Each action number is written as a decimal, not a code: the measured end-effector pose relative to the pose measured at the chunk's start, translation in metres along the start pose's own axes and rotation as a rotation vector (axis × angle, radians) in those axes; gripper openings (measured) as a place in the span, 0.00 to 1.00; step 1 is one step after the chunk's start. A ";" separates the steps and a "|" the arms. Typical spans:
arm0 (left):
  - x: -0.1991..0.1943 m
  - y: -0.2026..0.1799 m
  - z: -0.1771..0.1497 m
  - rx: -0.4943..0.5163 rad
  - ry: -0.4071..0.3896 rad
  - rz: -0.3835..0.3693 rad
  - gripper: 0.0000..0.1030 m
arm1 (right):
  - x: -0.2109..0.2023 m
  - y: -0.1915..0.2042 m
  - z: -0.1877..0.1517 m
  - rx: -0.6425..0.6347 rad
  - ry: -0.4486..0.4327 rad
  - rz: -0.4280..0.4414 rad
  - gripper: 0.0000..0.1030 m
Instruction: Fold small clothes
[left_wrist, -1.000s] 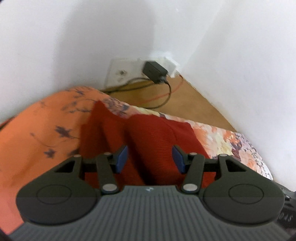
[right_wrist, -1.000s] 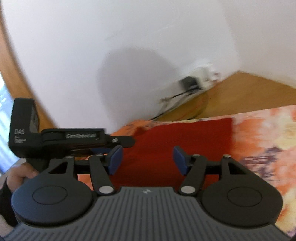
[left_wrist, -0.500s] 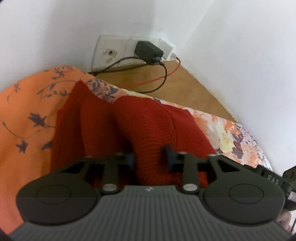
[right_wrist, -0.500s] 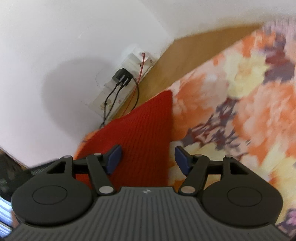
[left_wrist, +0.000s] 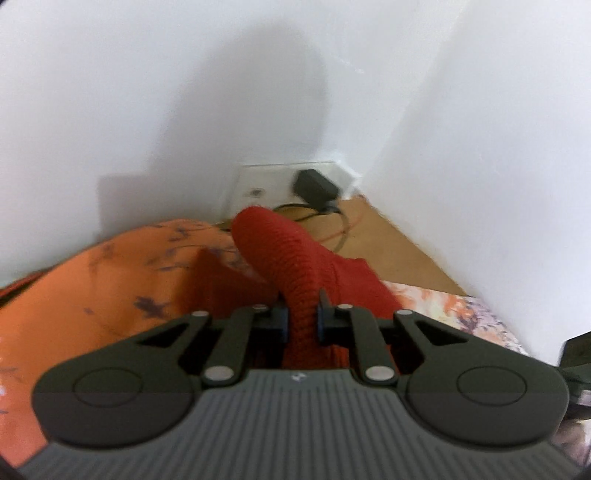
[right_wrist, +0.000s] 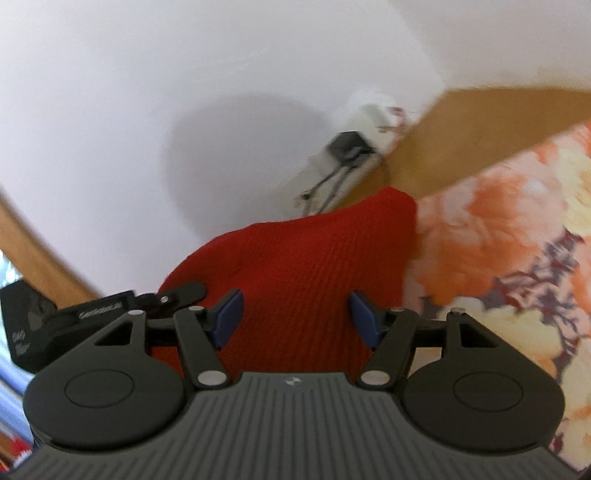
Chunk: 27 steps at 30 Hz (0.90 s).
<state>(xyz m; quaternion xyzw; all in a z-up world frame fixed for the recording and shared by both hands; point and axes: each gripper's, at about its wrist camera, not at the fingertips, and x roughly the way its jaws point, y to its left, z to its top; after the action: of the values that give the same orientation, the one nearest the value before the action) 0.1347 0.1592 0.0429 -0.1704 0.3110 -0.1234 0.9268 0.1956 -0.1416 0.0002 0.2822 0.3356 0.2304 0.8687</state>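
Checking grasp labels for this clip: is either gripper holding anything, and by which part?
The left gripper is shut on a raised fold of the red knit garment. The right gripper is open and holds nothing.

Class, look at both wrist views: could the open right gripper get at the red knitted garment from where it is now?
Probably yes. The right gripper has its jaws apart with the red knitted garment directly ahead and nothing between them.
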 end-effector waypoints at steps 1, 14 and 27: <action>0.000 0.008 -0.002 -0.010 0.003 0.019 0.15 | 0.003 0.008 -0.001 -0.027 0.008 0.004 0.69; 0.022 0.049 -0.027 -0.149 0.092 0.107 0.44 | 0.027 0.054 -0.028 -0.314 0.083 -0.081 0.69; 0.030 0.054 -0.036 -0.180 0.145 0.085 0.77 | 0.000 -0.021 -0.010 -0.003 0.056 -0.058 0.93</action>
<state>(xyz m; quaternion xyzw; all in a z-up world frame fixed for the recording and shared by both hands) 0.1425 0.1899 -0.0219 -0.2302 0.3942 -0.0675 0.8872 0.1929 -0.1537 -0.0188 0.2648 0.3673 0.2135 0.8657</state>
